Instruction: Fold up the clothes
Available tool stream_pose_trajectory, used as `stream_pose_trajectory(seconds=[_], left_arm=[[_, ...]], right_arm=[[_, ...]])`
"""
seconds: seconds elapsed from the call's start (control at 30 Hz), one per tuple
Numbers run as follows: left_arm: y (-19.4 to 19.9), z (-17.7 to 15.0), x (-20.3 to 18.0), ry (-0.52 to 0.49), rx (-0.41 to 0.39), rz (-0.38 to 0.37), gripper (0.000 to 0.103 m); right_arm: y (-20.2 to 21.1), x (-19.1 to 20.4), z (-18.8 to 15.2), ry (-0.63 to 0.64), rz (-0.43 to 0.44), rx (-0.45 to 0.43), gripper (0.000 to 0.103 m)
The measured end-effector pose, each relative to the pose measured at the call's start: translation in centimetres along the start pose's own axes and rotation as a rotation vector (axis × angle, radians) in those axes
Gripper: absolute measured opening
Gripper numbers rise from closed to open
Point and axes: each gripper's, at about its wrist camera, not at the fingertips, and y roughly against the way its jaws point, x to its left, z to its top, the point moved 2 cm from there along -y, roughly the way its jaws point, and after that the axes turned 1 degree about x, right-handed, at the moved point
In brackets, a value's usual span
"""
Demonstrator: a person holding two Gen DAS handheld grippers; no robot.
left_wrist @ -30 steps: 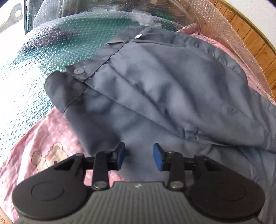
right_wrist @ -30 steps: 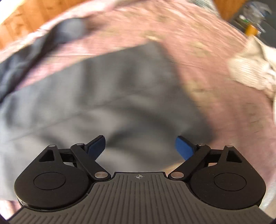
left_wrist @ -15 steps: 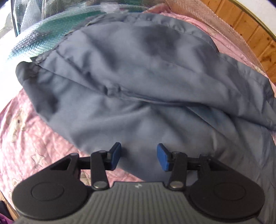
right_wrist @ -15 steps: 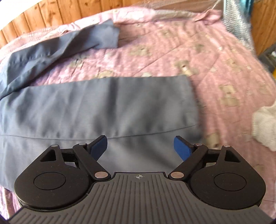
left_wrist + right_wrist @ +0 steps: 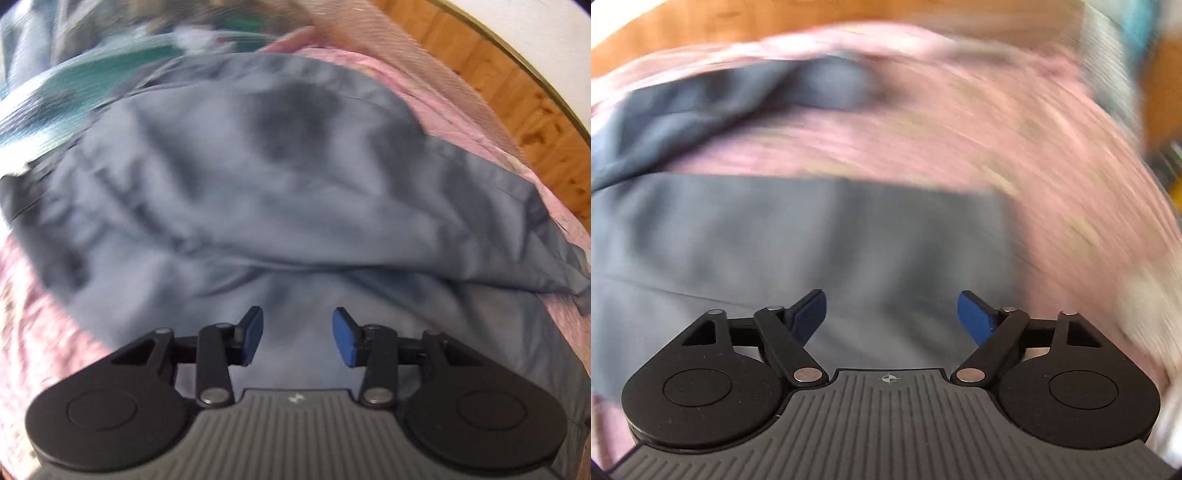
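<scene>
The grey garment (image 5: 280,192) is lying spread on the pink quilt (image 5: 461,99), one layer folded over another. In the right view its flat panel (image 5: 798,236) is lying under the fingers. The left gripper (image 5: 297,341) is hovering over the cloth, jaws apart, gripping nothing. The right gripper (image 5: 891,317) is gaping wider, also empty. Both views are blurring.

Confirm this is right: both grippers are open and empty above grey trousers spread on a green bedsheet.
Wrong on the sheet: the bedsheet is pink, as the right wrist view shows. The left gripper and right gripper are open and empty above the grey trousers.
</scene>
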Motion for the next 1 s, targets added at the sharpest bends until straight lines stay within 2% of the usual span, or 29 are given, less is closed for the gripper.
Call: stream_pose_trajectory(seconds=[0.07,0.13,0.17,0.23,0.33,0.4,0.5,0.57,0.63,0.73,0.8,0.83,0.87,0.93,1.0], left_arm=[[-1.9,0.2,-1.1,-0.022,0.033,0.019,0.044],[-3.5,-0.1,-0.4,-0.028,0.06,0.067,0.044],[-3.7,-0.5,0.7,-0.017,0.06,0.075,0.043],[-3.4,-1.1,3.1,0.02,0.055,0.073,0.036],[-2.0,-2.0,6.4,0.098,0.052,0.054,0.034],[-1.4,-2.4,7.9,0.16,0.053,0.019,0.034],[-1.3,-2.2,8.3,0.2,0.066,0.006,0.036],[-1.4,-1.9,7.4,0.152,0.078,0.013,0.047],[-1.3,-1.7,6.6,0.107,0.087,0.018,0.047],[-0.8,-1.9,5.9,0.092,0.094,-0.007,0.047],[-0.4,-2.0,5.9,0.108,0.091,-0.027,0.047],[-0.2,-2.0,5.9,0.12,0.09,-0.039,0.047],[-0.1,-2.0,5.9,0.132,0.089,-0.05,0.047],[0.1,-1.8,6.0,0.149,0.082,-0.058,0.047],[0.3,-1.6,6.0,0.166,0.074,-0.065,0.047]], right_arm=[[-1.4,3.3,1.2,0.05,0.045,0.016,0.088],[-3.4,3.7,1.1,0.047,0.035,0.075,0.088],[-4.4,3.4,0.7,0.036,0.022,0.109,0.088],[-4.7,0.6,-0.4,-0.074,0.014,0.129,0.099],[-4.4,-3.4,-0.2,-0.249,-0.005,0.194,0.093],[-3.9,-5.5,2.3,-0.442,0.097,0.186,0.092],[-3.5,-7.1,7.7,-0.72,0.271,0.076,0.094],[-3.9,-7.3,11.6,-0.852,0.374,0.007,0.099],[-5.7,-7.4,14.8,-0.959,0.412,-0.018,0.1],[-10.0,-7.4,17.8,-1.044,0.37,0.055,0.099],[-12.9,-6.5,18.6,-1.061,0.342,0.119,0.087],[-14.4,-6.0,18.9,-1.068,0.329,0.15,0.07],[-15.4,-5.8,19.0,-1.074,0.34,0.18,0.04],[-15.7,-5.3,20.2,-1.056,0.365,0.181,0.006],[-12.1,-4.7,22.6,-0.987,0.44,0.045,0.002]])
